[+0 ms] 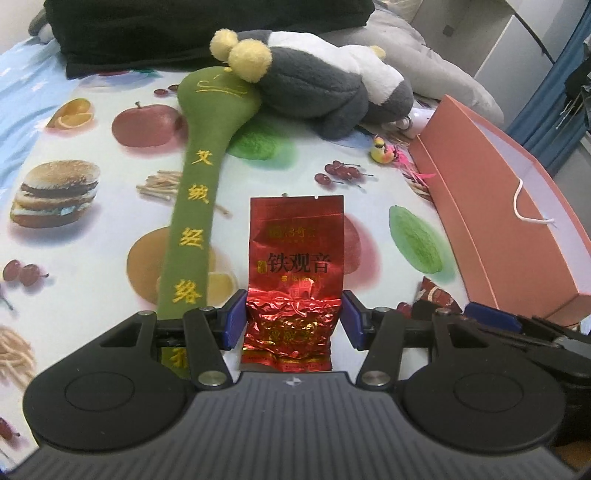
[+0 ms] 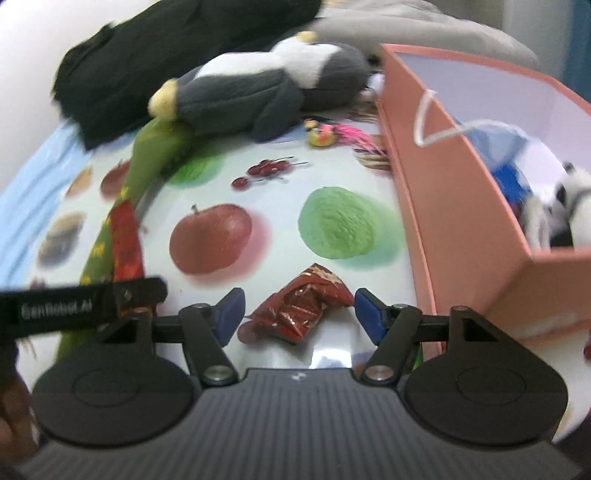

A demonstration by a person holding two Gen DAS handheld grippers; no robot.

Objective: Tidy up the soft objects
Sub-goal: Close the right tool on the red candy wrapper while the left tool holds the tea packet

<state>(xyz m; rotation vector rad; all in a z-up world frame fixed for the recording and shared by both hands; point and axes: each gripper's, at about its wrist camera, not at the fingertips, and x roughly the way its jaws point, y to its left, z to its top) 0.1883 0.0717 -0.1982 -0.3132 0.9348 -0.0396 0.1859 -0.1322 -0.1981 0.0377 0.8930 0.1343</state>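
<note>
Nearest in the left wrist view, the left gripper point(image 1: 293, 314) is closed partway on the lower end of a red foil tea packet point(image 1: 297, 258), its blue pads pressed against the crinkled sides, and the packet stands straight out along the fingers. The right wrist view shows the same packet from the side, clear of the printed tablecloth point(image 2: 280, 229), which the left view alone cannot show. In the right wrist view, the right gripper point(image 2: 297, 310) stands open over a second, crumpled red packet point(image 2: 303, 306) that lies on the cloth between the fingers. The pads stand near its ends but do not grip it. In the left view this packet is only a sliver at the lower right. Left of the held packet a long green plush stick point(image 1: 192, 206) with yellow stitched characters lies on the cloth. Its head is tucked under a grey and white plush toy point(image 1: 325, 88) farther back. A small yellow and pink toy point(image 1: 382, 151) sits near that plush. On the right stands a pink box point(image 1: 517, 221). Only the right view looks into it, showing a black and white plush point(image 2: 569, 206) and something blue point(image 2: 509, 177) inside. Farthest back lie a black cloth point(image 1: 184, 33) and grey bedding point(image 1: 424, 55).
</note>
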